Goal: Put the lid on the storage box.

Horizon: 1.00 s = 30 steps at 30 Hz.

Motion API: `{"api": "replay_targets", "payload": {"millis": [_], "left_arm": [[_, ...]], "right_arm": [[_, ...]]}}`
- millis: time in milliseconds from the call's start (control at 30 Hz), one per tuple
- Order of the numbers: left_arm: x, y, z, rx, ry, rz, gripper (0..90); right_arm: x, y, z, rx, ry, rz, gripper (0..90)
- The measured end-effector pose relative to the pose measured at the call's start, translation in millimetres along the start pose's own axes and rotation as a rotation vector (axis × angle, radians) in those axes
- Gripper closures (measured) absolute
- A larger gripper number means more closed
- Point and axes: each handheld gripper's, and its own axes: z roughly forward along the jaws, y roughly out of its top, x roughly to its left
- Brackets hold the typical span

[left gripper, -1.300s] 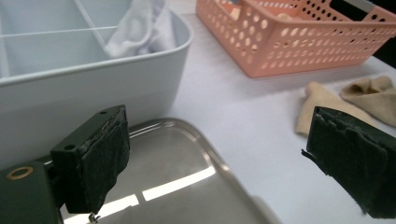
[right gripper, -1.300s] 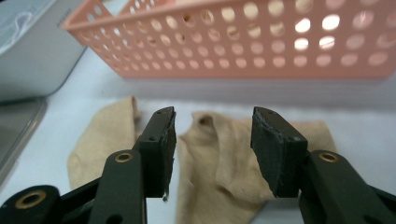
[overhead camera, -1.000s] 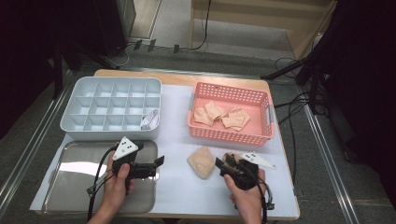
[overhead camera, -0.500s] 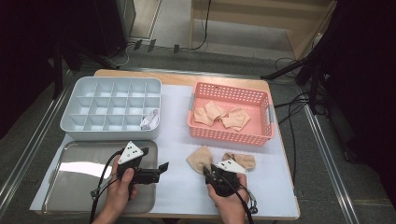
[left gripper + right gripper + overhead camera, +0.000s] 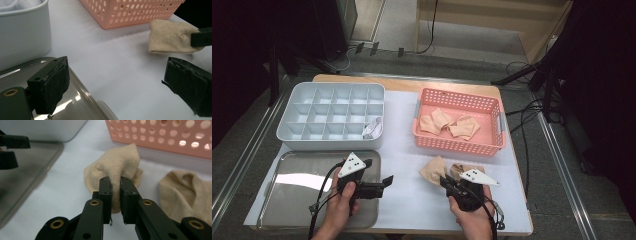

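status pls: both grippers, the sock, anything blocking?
Right gripper jaws just closed, shut on the beige sock. Left gripper open, empty, at the steel tray edge. Second sock lies beside; the white mat toward the tray looks unobstructed.

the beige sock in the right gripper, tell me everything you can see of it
The beige sock is a soft, finely knit piece of cloth, bunched into a rounded lump with folds. It rests on the white table cover just in front of the pink basket. The right gripper has just closed its jaws on the sock's near edge, and its pads pinch a fold of the fabric. A second beige sock lies close beside it; whether the two touch I cannot tell.
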Motion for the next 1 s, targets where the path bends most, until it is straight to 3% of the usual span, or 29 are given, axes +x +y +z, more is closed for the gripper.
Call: {"api": "replay_targets", "payload": {"millis": [100, 333, 500, 533, 667, 767, 867, 1000], "left_arm": [[0.6, 0.7, 0.4, 0.006, -0.001, 0.0, 6.7], [-1.3, -0.7, 2.1, 0.021, -0.011, 0.01, 6.7], [-0.4, -1.8, 3.9, 0.028, -0.019, 0.011, 6.7], [-0.8, -1.7, 5.6, 0.033, -0.015, 0.008, 7.1], [-1.8, -1.9, 6.1, 0.036, -0.016, 0.013, 7.5], [1.0, -1.4, 5.0, 0.032, -0.015, 0.006, 7.4], [3.9, -1.4, 5.8, 0.038, -0.01, -0.006, 7.5], [2.5, -1.0, 10.0, 0.048, 0.026, 0.002, 14.2]], "right_arm": [[6.2, 8.0, 4.1, -0.007, 0.015, -0.009, 81.1], [24.2, 19.7, 26.2, 0.037, 0.045, -0.061, 82.1], [21.8, 20.3, 24.2, 0.019, 0.036, -0.027, 86.4], [21.9, 23.1, 28.7, 0.008, 0.039, -0.015, 87.2], [34.5, 31.6, 55.0, 0.041, 0.071, -0.054, 87.0], [41.2, 38.5, 72.9, 0.032, 0.111, -0.068, 75.8], [37.2, 44.5, 67.4, -0.023, 0.114, -0.04, 67.1], [16.0, 35.3, 41.3, -0.055, 0.039, -0.016, 65.1]]}}
